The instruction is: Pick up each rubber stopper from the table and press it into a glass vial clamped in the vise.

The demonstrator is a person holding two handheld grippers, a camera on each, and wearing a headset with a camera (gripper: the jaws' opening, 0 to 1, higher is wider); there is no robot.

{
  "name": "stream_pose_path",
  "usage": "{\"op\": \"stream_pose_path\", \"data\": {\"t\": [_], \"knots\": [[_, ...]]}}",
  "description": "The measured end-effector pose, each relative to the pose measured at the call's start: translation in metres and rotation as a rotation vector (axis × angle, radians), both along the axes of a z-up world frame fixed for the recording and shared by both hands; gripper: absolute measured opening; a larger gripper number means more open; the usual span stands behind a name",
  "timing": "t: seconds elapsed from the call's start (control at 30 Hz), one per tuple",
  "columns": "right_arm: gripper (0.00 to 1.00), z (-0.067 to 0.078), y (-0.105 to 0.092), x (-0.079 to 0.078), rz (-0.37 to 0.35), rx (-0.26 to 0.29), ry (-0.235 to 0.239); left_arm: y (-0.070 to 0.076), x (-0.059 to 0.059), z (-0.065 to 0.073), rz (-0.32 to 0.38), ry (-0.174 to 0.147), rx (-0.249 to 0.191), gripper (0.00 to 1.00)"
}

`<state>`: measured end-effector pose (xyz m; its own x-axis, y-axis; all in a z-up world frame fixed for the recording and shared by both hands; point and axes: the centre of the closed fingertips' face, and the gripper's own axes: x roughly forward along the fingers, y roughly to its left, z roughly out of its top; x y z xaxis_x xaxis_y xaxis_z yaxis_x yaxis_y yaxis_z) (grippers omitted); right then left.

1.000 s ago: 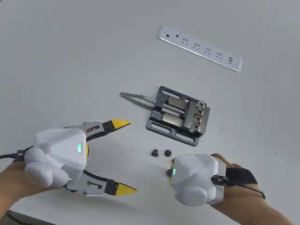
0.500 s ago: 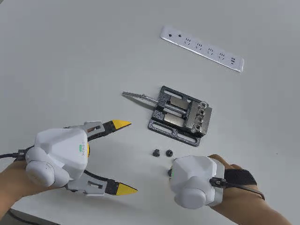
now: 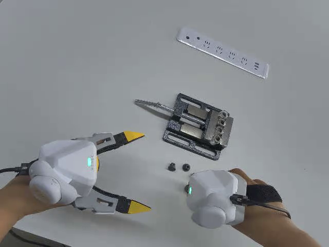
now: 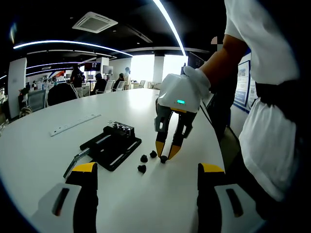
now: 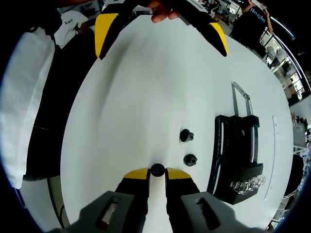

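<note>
Rubber stopper (image 5: 157,170), small, black and round, sits pinched between the yellow tips of the right gripper (image 5: 157,174), whose jaws are nearly closed on it, down at the smooth white table (image 3: 77,62). Two loose stoppers (image 3: 170,166) lie just beyond, before the black metal vise (image 3: 193,126), which clamps a row of glass vials (image 3: 220,126) at its right end. The left gripper (image 3: 136,171) gapes wide, holding nothing.

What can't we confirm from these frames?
Right gripper fingers: head view, hidden under its own body.
Stopper grip: right gripper view, fingers flank it; contact unclear.
Vials in the vise: head view, too small to tell whether any are stoppered.
</note>
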<state>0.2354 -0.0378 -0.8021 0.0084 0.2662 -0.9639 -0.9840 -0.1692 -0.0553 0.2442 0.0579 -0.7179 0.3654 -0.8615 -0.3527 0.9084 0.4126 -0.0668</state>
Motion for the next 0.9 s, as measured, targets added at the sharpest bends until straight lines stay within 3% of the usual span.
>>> {"op": "stream_pose_path", "data": {"t": [0.5, 0.9], "knots": [[0.12, 0.006, -0.001, 0.001, -0.028, 0.016, 0.009, -0.005, -0.001, -0.006, -0.01, 0.01, -0.004, 0.83], [0.12, 0.018, -0.002, 0.007, -0.044, 0.029, 0.008, -0.015, 0.002, -0.019, -0.047, 0.017, -0.002, 0.78]]}}
